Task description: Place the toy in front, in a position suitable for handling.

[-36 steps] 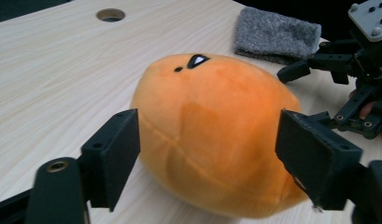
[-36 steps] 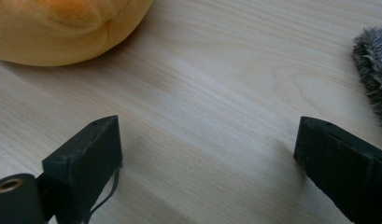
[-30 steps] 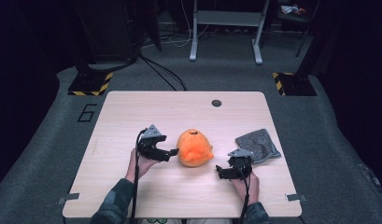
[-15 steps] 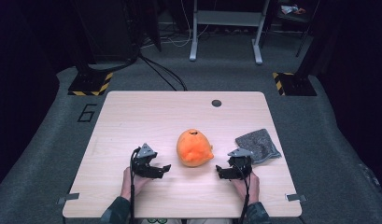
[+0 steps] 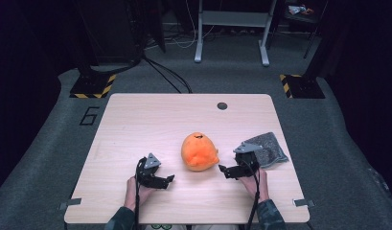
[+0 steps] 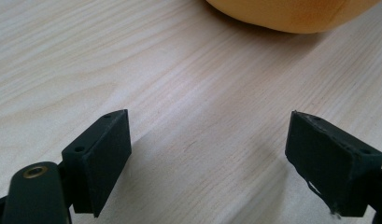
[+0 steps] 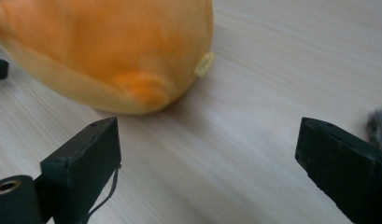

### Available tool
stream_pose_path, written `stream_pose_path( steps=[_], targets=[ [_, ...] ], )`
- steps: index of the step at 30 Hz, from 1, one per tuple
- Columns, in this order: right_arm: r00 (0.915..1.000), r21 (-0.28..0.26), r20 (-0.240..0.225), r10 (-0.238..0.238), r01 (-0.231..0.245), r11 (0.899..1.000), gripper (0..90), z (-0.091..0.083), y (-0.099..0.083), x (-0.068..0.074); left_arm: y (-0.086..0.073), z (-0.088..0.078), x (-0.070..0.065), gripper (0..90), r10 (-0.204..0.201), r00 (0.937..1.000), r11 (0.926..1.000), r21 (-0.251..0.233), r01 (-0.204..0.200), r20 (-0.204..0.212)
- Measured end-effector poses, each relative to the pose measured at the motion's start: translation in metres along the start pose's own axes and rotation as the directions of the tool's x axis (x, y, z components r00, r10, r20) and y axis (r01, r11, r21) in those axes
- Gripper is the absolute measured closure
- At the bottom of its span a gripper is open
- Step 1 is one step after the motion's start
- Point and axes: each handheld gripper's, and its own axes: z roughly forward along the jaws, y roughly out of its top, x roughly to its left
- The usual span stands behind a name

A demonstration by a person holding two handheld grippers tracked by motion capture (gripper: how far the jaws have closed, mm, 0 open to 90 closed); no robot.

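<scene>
An orange plush toy (image 5: pixel 199 151) lies near the middle of the wooden table (image 5: pixel 150 120). My left gripper (image 5: pixel 166 181) rests low on the table to the plush's front left, open and holding nothing. In the left gripper view the jaws (image 6: pixel 209 158) stand wide apart over bare wood, with the plush (image 6: pixel 291 14) at the top edge. My right gripper (image 5: pixel 225 170) sits just right of the plush, also open. In the right gripper view the plush (image 7: pixel 109 51), with a small tag (image 7: pixel 205 63), lies beyond the spread jaws (image 7: pixel 207 168).
A grey fuzzy cloth (image 5: pixel 268 149) lies on the table behind my right gripper; its edge (image 7: pixel 379 126) shows at the right of the right gripper view. A round dark hole (image 5: pixel 222 106) marks the table's far side. Black stands and cables are on the floor beyond.
My left gripper has drawn back from the plush toward the table's near edge. The right gripper, the plush and the cloth have stayed put.
</scene>
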Motion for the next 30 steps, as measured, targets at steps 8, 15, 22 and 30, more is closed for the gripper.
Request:
stream_pose_path(
  steps=[8,15,22,30],
  targets=[
    [0.9926,-0.006,-0.064,-0.103,0.103,0.995,7.0,0.004,0.049,0.003,0.000,0.003,-0.005,14.2,0.044,0.9987,0.9990,0.002,-0.044,-0.024],
    [0.9748,0.013,-0.132,-0.180,0.183,0.983,10.0,0.022,0.079,0.012,0.000,0.003,-0.005,14.4,0.046,0.9986,0.9989,0.003,-0.046,-0.024],
    [0.9587,0.079,-0.216,-0.185,0.206,0.975,31.5,0.044,0.086,0.012,0.000,0.002,-0.005,14.5,0.048,0.9986,0.9989,0.005,-0.048,-0.024],
    [0.9493,0.141,-0.223,-0.221,0.256,0.956,61.4,0.054,0.081,0.019,0.000,0.003,-0.005,14.6,0.041,0.9989,0.9991,0.004,-0.041,-0.021]
  ],
)
